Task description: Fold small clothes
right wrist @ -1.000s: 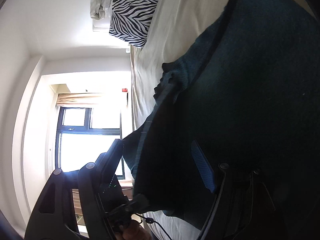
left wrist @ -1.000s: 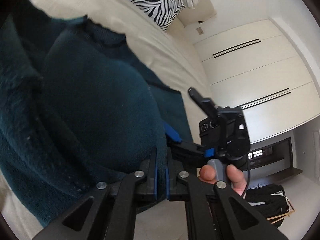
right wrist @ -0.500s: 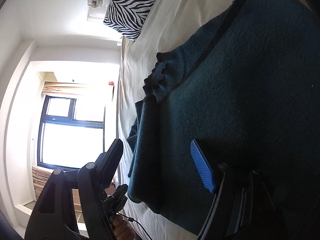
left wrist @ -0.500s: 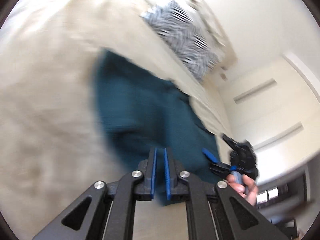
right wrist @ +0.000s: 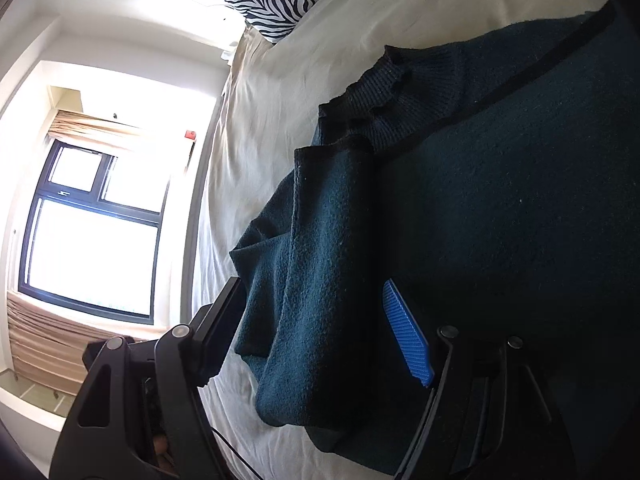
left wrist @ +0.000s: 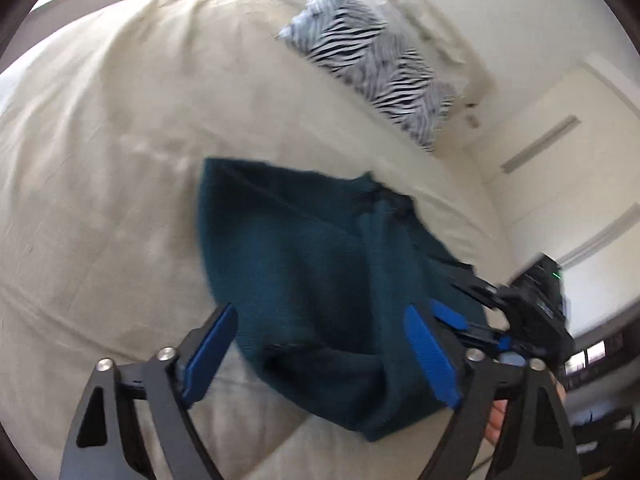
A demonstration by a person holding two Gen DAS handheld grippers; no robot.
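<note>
— Left claw (left wrist: 320,354) just sprung wide, blue pads clear of the dark teal knitted sweater (left wrist: 320,264); nothing pinched.

— And the right claw (right wrist: 320,332)?

— Spread too, hovering over a folded flap of the same sweater, pads not pressing.

— Sweater's place?

— Lying folded on the cream-sheeted bed (left wrist: 100,160), well short of the zebra-striped pillow (left wrist: 372,68).

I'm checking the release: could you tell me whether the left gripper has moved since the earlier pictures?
Yes. The left gripper has backed off the teal sweater, away from the zebra pillow, its jaws just opening, pressing nothing.
</note>
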